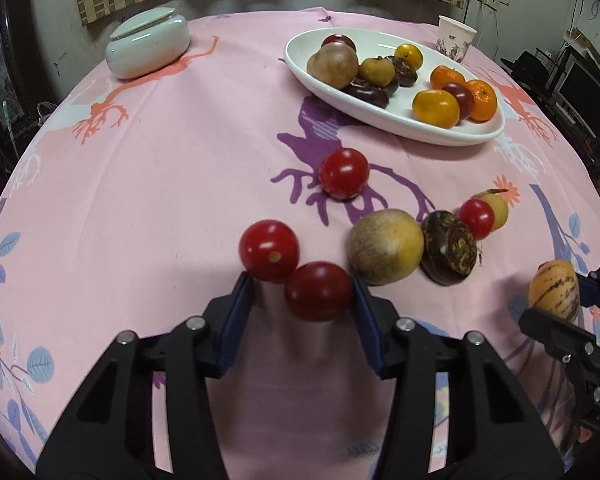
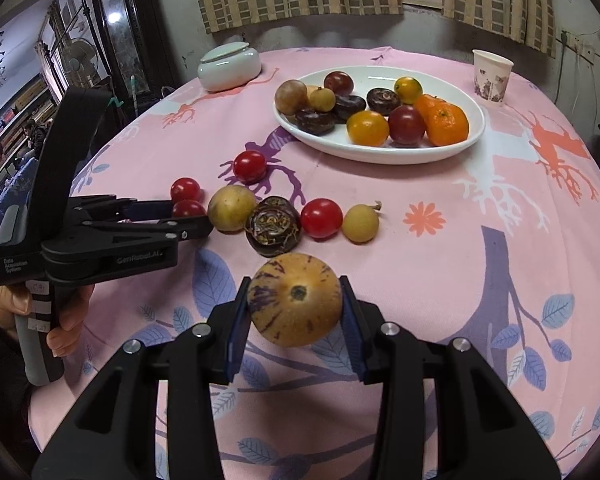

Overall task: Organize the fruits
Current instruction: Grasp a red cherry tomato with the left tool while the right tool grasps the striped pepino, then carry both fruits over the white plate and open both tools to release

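My left gripper (image 1: 302, 292) points down at the pink tablecloth with a red cherry tomato (image 1: 318, 296) between its blue pads. The tomato touches the right pad, and a strip of cloth shows between it and the left pad. A second tomato (image 1: 269, 250) lies just past the left fingertip. My right gripper (image 2: 294, 300) is shut on a yellow fruit with purple stripes (image 2: 294, 300) and holds it above the cloth. A white oval plate (image 1: 380, 120) at the far right holds several oranges, tomatoes and dark fruits.
Loose on the cloth lie a tomato (image 1: 344, 174), a yellow-green fruit (image 1: 384, 246), a dark brown fruit (image 1: 450, 252), another tomato (image 1: 475, 218) and a small yellow fruit (image 1: 498, 206). A white lidded jar (image 1: 148, 46) and a paper cup (image 1: 456, 38) stand at the back.
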Demonstrator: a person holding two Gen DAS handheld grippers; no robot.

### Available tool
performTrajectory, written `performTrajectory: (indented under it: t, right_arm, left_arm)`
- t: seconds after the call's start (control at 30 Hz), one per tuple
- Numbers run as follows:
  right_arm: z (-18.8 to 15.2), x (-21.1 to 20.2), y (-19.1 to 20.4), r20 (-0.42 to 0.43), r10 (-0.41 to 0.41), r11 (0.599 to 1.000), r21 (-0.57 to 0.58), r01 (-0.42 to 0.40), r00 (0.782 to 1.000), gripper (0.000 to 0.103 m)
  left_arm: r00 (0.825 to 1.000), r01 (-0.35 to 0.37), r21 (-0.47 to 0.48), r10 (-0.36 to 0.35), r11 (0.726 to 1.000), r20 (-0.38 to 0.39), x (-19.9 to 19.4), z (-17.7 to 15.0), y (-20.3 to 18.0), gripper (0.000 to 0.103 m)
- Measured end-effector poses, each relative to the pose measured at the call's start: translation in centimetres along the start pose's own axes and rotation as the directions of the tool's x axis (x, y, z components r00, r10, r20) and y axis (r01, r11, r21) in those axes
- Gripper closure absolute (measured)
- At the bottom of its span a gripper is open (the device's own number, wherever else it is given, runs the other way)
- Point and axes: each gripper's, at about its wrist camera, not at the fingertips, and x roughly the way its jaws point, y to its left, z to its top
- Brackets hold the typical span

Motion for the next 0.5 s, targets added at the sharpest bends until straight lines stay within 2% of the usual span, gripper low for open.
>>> performTrajectory:
  t: [0.03, 0.07, 0.2, 0.5]
  right_arm:
    - [0.0, 0.0, 0.0, -0.003, -0.004, 1.000, -0.003, 0.004, 1.000, 0.061]
    - [-0.1, 0.1, 0.0, -0.006, -0.003, 1.000, -0.005, 0.003, 1.000, 0.061]
    - [-0.1, 0.1, 0.1, -0.007, 0.003, 1.000, -0.007, -0.003, 1.000, 0.061]
    - [0.0, -0.1, -0.1, 0.002, -0.002, 1.000, -0.001, 0.002, 1.000, 0.061]
  left_arm:
    - [1.000, -0.005, 0.005, 0.005, 1.000, 0.003, 0.0, 0.0, 0.0, 0.059]
    - [1.000, -0.008, 0.021, 0.007, 1.000, 0.009, -0.1, -0.1, -0.1, 0.073]
    - [1.000, 0.004, 0.055, -0.005, 0.998, 0.006, -0.4, -0.4, 0.0, 0.073]
    - [1.000, 0.016, 0.038, -0.017, 0.999, 0.015, -2.4, -1.3, 1.2, 0.073]
